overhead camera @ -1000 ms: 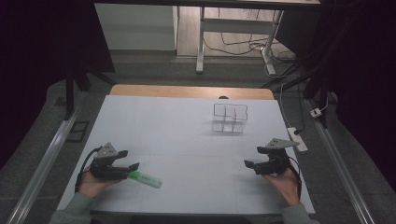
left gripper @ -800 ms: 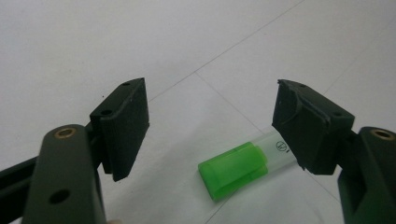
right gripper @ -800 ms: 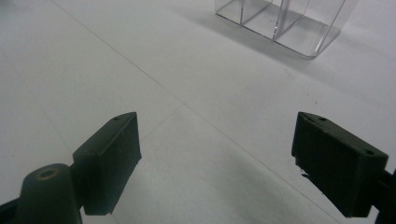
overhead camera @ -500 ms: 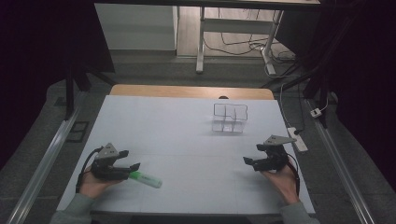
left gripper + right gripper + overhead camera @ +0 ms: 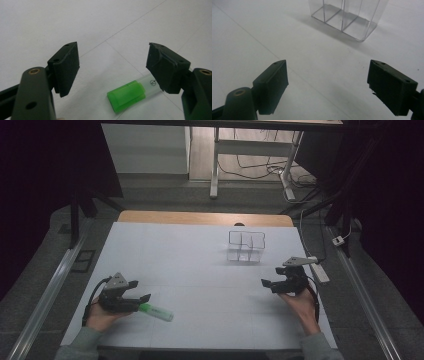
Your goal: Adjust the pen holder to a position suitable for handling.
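Note:
A green highlighter [image 5: 156,311] lies flat on the white table near its front left; in the left gripper view its green cap [image 5: 127,96] and clear barrel sit low between the jaws. My left gripper [image 5: 138,292] hovers open right at the highlighter's left end, gripping nothing. A clear plastic divided organizer [image 5: 245,247] stands at mid-right, and the right gripper view has it ahead as the organizer [image 5: 347,15]. My right gripper [image 5: 267,283] is open near the front right, a short way in front of the organizer, nothing between its jaws [image 5: 327,85].
The white table top [image 5: 190,265] ends in a wooden strip at the far edge. A white power strip [image 5: 317,270] lies at the right edge beside my right hand. Metal rails run along both sides of the table.
My right gripper has moved a little forward and left toward the organizer. The left gripper and the highlighter stay where they were.

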Tool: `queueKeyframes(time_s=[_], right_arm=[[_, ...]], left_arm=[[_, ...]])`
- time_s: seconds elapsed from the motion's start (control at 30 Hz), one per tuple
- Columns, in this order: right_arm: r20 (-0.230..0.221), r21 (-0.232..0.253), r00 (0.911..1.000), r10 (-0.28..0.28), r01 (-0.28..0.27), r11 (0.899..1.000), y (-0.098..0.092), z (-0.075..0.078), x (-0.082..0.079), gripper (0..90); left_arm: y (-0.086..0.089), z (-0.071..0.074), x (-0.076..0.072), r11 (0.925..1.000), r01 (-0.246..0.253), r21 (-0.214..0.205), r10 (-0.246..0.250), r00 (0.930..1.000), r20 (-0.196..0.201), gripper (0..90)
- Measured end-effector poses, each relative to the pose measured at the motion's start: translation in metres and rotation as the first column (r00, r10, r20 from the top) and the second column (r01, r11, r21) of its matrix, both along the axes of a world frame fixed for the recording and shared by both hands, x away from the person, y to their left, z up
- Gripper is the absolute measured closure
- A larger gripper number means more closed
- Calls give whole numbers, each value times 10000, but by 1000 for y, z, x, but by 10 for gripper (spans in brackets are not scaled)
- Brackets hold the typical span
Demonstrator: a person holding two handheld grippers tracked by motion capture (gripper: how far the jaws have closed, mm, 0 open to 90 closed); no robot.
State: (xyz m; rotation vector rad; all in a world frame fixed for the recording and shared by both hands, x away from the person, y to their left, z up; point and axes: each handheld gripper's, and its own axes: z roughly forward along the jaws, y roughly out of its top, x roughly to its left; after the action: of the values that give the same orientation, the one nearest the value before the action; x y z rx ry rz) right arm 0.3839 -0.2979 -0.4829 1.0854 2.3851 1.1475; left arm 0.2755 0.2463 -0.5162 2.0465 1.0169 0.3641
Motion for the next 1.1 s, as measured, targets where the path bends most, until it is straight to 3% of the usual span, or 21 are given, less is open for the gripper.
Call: queueKeyframes(time_s=[0.3, 0.5, 0.8, 1.1], right_arm=[[-41, -135, 9990, -441, 440, 9989, -2, 2, 15, 187], [-71, -255, 9979, -647, 645, 9976, 0, 3, 34, 222], [-105, -537, 9945, -1040, 1033, 9932, 5, 3, 58, 322], [-230, -666, 9896, -1419, 1401, 9879, 3, -3, 72, 439]], left_arm=[[-1, 0, 2, 10000, -21, -26, 21, 10000, -11, 264], [-2, -1, 4, 10000, 5, 42, -5, 10000, -39, 264], [-3, -1, 3, 10000, -7, 97, 6, 10000, 65, 265], [-4, -3, 5, 9998, 7, 187, -8, 10000, 9, 266]])
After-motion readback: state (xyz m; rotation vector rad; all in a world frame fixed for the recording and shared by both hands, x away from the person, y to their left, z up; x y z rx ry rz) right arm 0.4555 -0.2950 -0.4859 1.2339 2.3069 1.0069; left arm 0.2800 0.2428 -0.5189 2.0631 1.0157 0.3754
